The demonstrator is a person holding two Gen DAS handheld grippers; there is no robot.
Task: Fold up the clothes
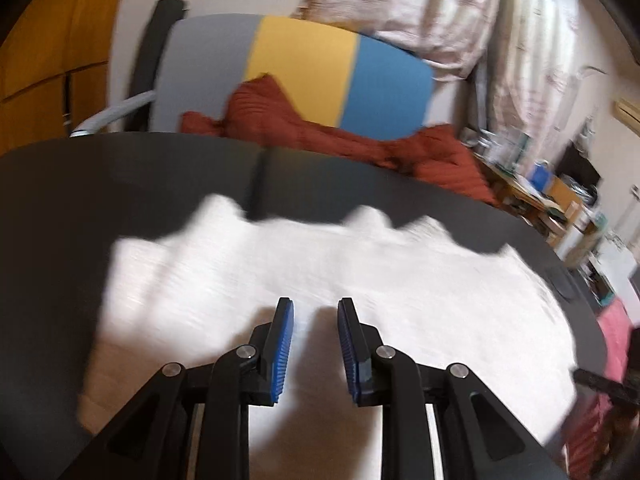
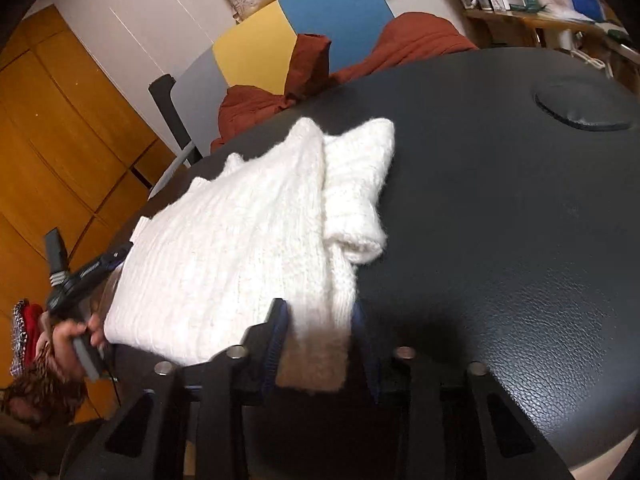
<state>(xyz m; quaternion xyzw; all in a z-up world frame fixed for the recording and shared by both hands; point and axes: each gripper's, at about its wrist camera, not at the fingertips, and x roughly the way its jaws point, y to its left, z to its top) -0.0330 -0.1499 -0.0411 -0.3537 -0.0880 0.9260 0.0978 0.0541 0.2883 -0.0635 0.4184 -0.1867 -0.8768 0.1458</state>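
A white knitted sweater [image 2: 240, 232] lies folded on the black leather table [image 2: 500, 220]; it looks blurred in the left wrist view [image 1: 320, 272]. My left gripper [image 1: 315, 308] is open just above the sweater's near edge, nothing between its blue pads. My right gripper [image 2: 319, 312] is open with the sweater's near corner lying between its fingers. The left gripper also shows in the right wrist view [image 2: 80, 276], held by a hand at the sweater's left edge.
A rust-red garment [image 1: 420, 152] lies over a chair with a grey, yellow and blue back [image 1: 304, 72] behind the table. A round dark pad [image 2: 580, 108] sits at the table's far right. Shelves with clutter [image 1: 552, 192] stand right.
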